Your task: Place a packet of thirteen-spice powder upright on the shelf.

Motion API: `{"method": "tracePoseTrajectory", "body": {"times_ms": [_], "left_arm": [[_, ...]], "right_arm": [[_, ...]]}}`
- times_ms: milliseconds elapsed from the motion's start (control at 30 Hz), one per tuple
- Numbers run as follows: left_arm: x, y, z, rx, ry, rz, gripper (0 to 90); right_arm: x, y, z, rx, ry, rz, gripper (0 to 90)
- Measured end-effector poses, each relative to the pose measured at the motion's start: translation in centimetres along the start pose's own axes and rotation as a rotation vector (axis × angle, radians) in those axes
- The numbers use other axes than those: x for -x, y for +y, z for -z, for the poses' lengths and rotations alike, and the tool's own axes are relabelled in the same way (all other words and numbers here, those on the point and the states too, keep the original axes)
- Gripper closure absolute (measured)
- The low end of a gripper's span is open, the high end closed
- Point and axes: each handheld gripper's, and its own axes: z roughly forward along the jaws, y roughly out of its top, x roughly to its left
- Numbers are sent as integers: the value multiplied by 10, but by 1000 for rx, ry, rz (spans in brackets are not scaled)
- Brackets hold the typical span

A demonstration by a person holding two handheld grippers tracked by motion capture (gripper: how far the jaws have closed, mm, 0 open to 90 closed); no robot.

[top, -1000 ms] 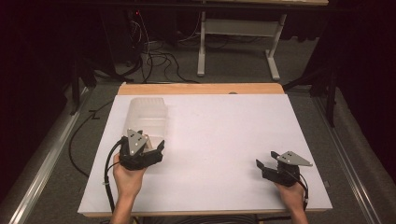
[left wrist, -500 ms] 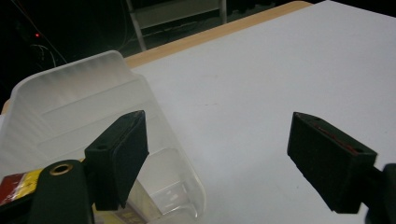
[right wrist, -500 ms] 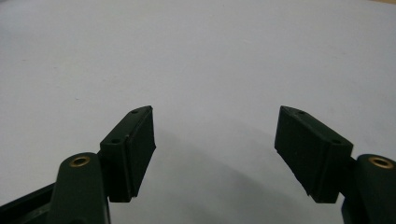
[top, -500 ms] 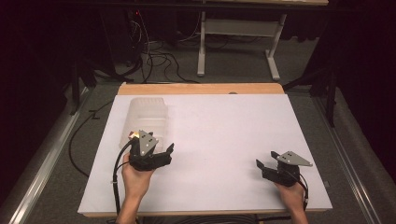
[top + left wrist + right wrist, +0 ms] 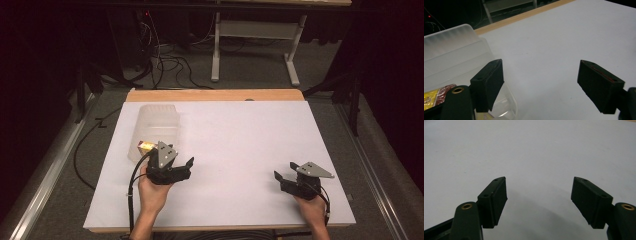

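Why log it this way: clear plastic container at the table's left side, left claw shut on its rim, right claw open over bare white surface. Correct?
Not quite. The left claw is open beside the clear plastic container, not shut on its rim, as the left gripper view shows. The right claw is open over the table.

Dark lab: white-topped table (image 5: 240, 150), floor cables (image 5: 165, 62), metal bench frame (image 5: 250, 35).

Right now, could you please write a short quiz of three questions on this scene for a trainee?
1. True or false: the left gripper holds the clear box.
2. What lies inside the box? A) a yellow packet B) a spoon C) a cup
3. Which gripper is nearer the box?

Key:
1. False; its jaws have just been closing, with nothing between them.
2. A, the yellow packet.
3. The left; the right gripper rests apart, open, over the white table.
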Motion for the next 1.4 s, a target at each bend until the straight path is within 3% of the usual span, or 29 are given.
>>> {"method": "tracePoseTrajectory", "body": {"times_ms": [333,1000,1400], "left_arm": [[11,4,-5,11,-40,-2,218],[30,-1,-21,-36,-104,-38,219],[38,-5,-27,-40,-129,-36,219]], "right_arm": [[0,0,0,0,0,1,291],[0,0,0,0,0,2,291],[0,0,0,0,0,3,291]]}}
